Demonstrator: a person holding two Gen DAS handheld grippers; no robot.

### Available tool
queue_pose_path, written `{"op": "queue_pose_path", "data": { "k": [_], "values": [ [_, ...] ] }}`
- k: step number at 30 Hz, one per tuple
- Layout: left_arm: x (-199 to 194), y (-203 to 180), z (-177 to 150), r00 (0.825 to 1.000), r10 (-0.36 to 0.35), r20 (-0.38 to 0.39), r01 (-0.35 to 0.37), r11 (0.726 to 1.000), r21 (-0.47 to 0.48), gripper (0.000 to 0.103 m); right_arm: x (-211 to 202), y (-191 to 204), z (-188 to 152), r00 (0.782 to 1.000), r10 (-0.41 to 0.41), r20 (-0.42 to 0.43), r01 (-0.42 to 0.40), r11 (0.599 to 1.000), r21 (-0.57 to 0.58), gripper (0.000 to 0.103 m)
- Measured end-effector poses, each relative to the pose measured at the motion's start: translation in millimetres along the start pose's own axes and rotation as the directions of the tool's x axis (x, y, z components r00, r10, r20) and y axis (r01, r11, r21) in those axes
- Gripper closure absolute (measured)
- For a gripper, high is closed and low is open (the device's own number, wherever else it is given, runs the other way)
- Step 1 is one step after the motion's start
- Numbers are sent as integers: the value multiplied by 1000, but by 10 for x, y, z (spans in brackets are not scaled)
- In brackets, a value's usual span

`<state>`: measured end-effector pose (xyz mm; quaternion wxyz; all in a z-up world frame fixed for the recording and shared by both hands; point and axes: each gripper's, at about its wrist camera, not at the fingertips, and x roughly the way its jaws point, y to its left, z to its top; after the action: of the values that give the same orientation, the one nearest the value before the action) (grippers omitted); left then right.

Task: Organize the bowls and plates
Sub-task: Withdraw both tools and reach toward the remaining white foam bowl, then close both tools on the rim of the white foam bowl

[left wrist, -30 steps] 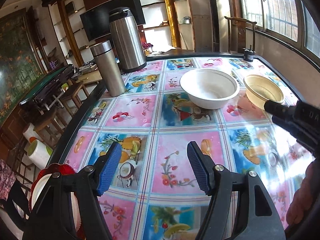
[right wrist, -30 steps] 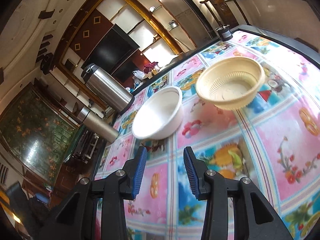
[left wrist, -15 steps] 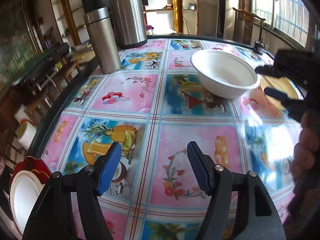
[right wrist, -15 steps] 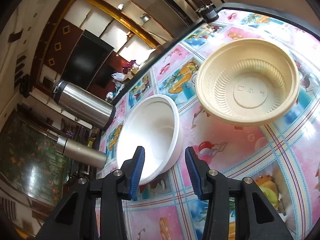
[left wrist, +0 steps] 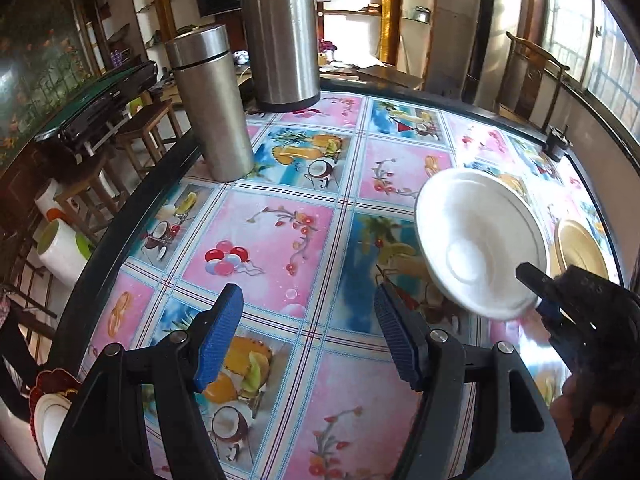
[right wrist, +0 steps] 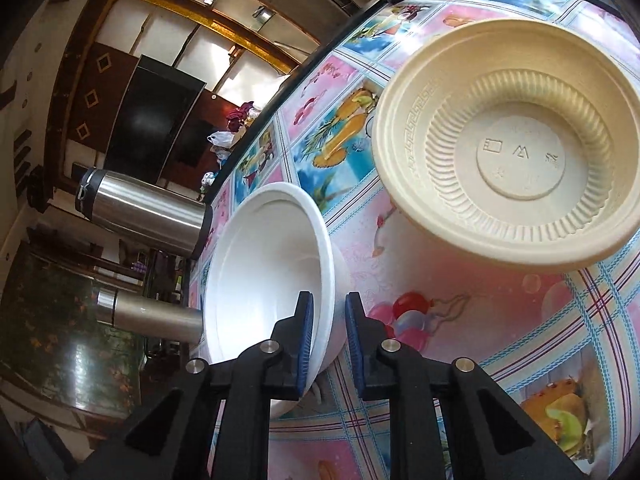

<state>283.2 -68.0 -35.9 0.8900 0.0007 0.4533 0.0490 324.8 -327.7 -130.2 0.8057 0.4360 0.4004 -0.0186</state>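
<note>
A white bowl [left wrist: 476, 240] [right wrist: 264, 264] sits at the right of the fruit-print table [left wrist: 264, 236], tilted with its near rim raised. My right gripper [right wrist: 329, 308] [left wrist: 534, 290] is shut on that near rim, one blue pad inside the bowl and one outside. Just to the right of it rests a ribbed cream bowl [right wrist: 508, 160] [left wrist: 580, 248], apart from the gripper. My left gripper [left wrist: 306, 300] hangs open and holds nothing, over the table's near middle, left of the white bowl.
A steel flask [left wrist: 212, 108] and a larger steel carafe [left wrist: 280, 32] stand at the far left of the table. A small black object [left wrist: 558, 144] sits at the far right edge. A red-rimmed white plate [left wrist: 48, 420] lies off the table at lower left.
My right gripper moved up to the white bowl and shut on its near rim, tipping the bowl. The left gripper drifted forward over the table and stayed open.
</note>
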Motion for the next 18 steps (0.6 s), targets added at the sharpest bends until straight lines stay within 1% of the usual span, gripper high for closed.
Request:
{"op": "queue_pose_path", "data": {
  "k": [2,4,9,10,11,14,16,18],
  "values": [
    [-6,22,-36,1000,14,-4,-14,1000,-2,35,-42,-5,5,1000,15,-5,-15,1000,7,91],
    [-28,31,-75,1000,22,-4,-22,1000,-4,35,-75,-15,-7,999,22,-23,-22,1000,9,91],
    [-23,62,-174,999,30,-30,-30,1000,-1,35,-133,-109,-90,998,10,-65,-9,1000,16,91],
    [-11,78,-186,999,17,-44,-18,1000,-11,35,-145,-127,-109,997,10,-76,-8,1000,17,90],
    [-7,89,-196,998,5,-55,-6,1000,-19,35,-167,-140,-128,996,9,-83,-8,1000,14,87],
    [19,89,-200,995,-29,-91,27,999,-26,35,-280,-191,-191,996,-6,-89,4,1000,-17,87],
    [20,87,-179,992,-60,-107,55,997,-50,35,-368,-232,-219,995,10,-98,-13,1000,-22,86],
    [21,57,-157,990,-73,-117,66,996,-58,35,-452,-232,-227,992,32,-121,-38,998,-44,86]
  ]
}}
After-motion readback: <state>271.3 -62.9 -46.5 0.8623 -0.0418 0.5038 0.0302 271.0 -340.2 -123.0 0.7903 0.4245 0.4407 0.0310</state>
